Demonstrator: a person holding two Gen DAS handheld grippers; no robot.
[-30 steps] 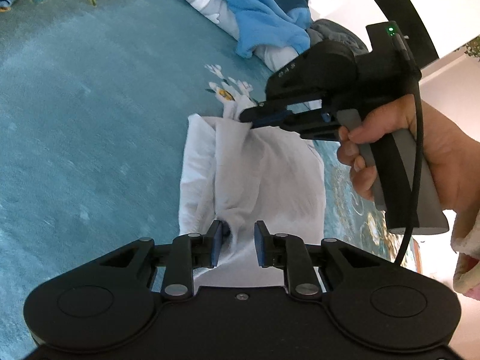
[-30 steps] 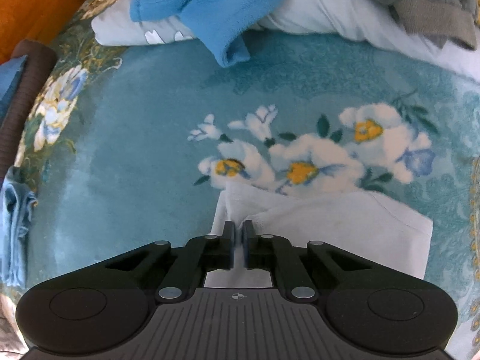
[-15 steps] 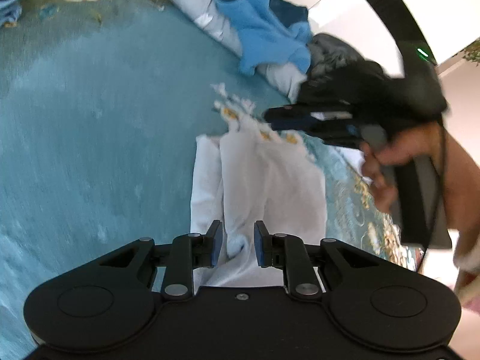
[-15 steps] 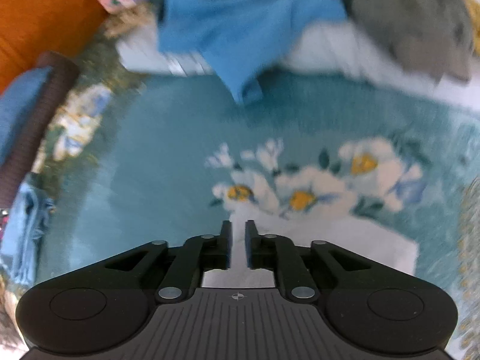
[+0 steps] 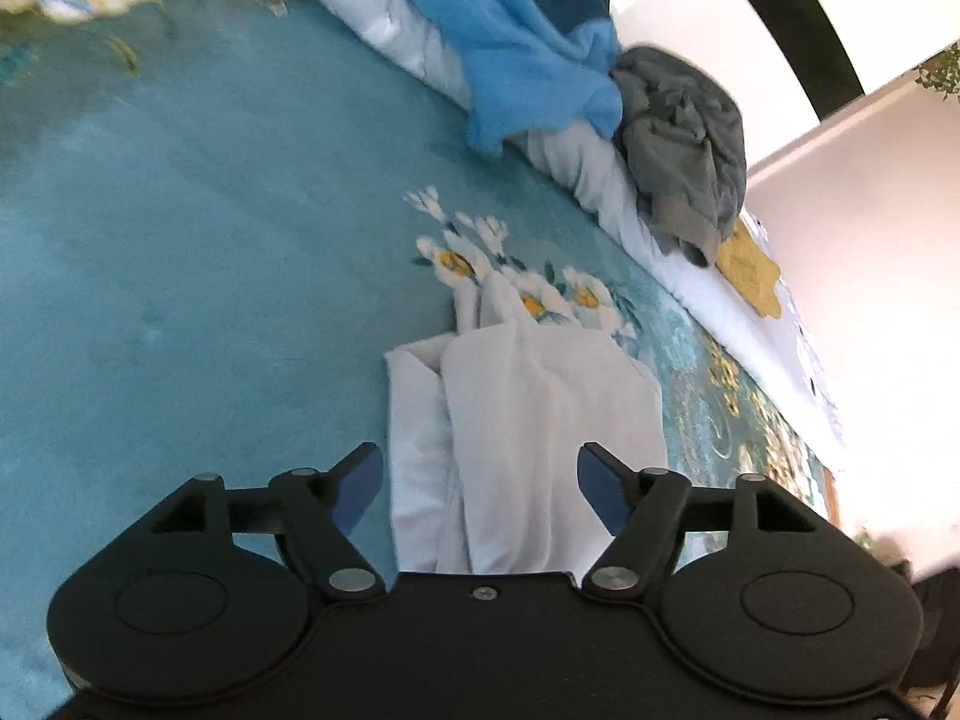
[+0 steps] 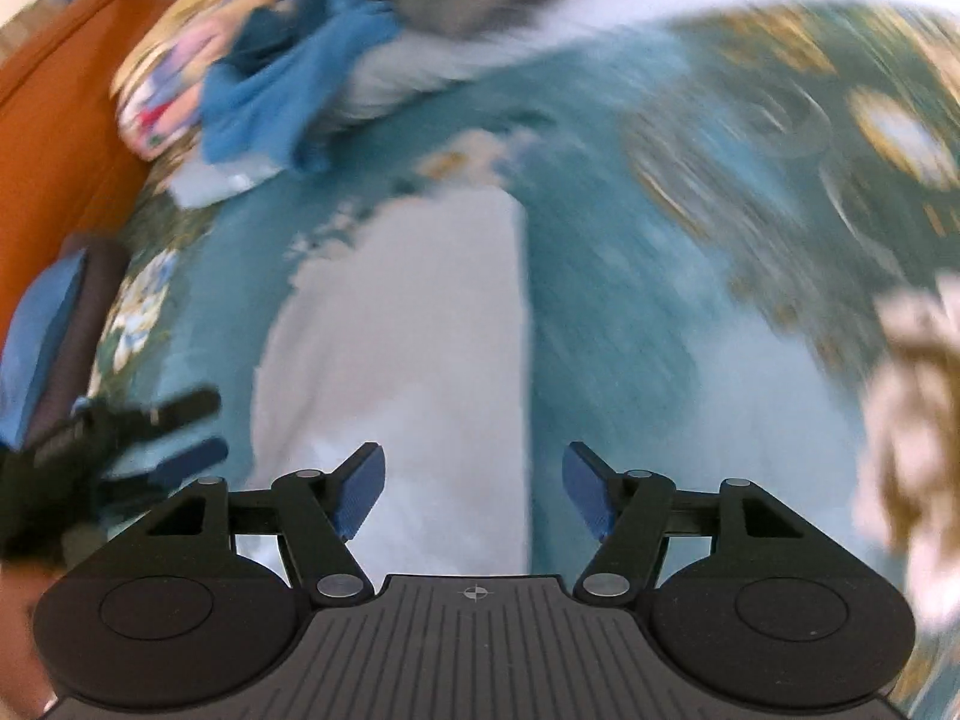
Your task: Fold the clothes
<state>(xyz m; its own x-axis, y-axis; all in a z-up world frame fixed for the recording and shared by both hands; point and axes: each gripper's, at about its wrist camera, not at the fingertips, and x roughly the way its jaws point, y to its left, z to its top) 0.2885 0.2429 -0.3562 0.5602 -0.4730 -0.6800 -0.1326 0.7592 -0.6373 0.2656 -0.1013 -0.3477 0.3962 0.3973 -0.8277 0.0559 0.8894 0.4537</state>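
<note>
Left wrist: folded white garment [image 5: 528, 420], soft creases; fingers [image 5: 360, 480] spread.

We lose the near end of the white garment [image 5: 528, 438] behind the left gripper's [image 5: 480, 489] body at 6 o'clock. The right wrist view is smeared by motion: the clothes pile [image 6: 336, 60] at 11 o'clock is only colour patches, the bedspread's [image 6: 780, 150] pattern at 2 o'clock streaks, and a pale shape [image 6: 918, 408] at 3 o'clock is cut off, unidentifiable.
</note>
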